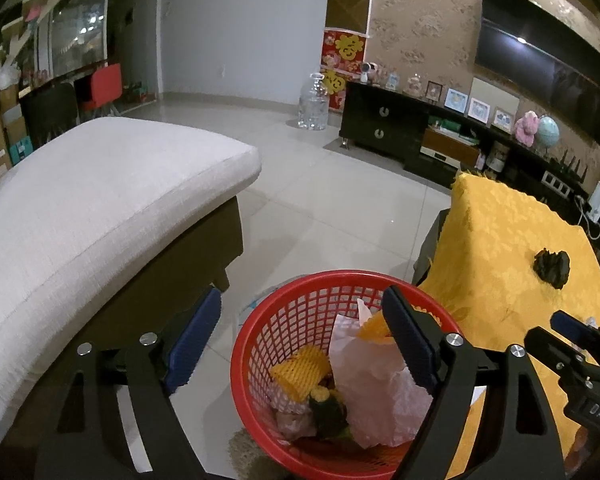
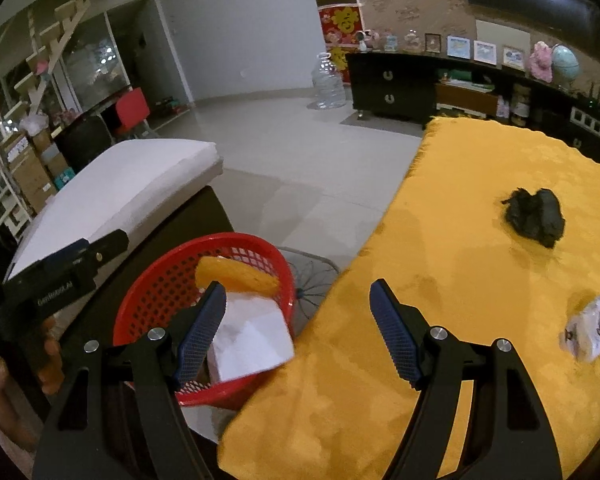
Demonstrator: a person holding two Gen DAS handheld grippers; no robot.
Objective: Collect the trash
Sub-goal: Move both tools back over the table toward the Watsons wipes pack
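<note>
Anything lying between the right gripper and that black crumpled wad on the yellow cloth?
Nothing: in the right wrist view, only bare yellow cloth runs from the open right gripper to the black wad. A clear wrapper sits off to the right.

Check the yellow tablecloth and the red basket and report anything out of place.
Two bits of litter lie on the yellow tablecloth: a dark crumpled wad and a small crumpled clear wrapper nearer the camera. The red basket stands upright on the floor; its white paper and yellow foam netting are inside, nothing spilled.

Black tongs [image 1: 304, 340], ribbed blue pads [image 1: 410, 344] (silver screws) — white lettering on body
</note>
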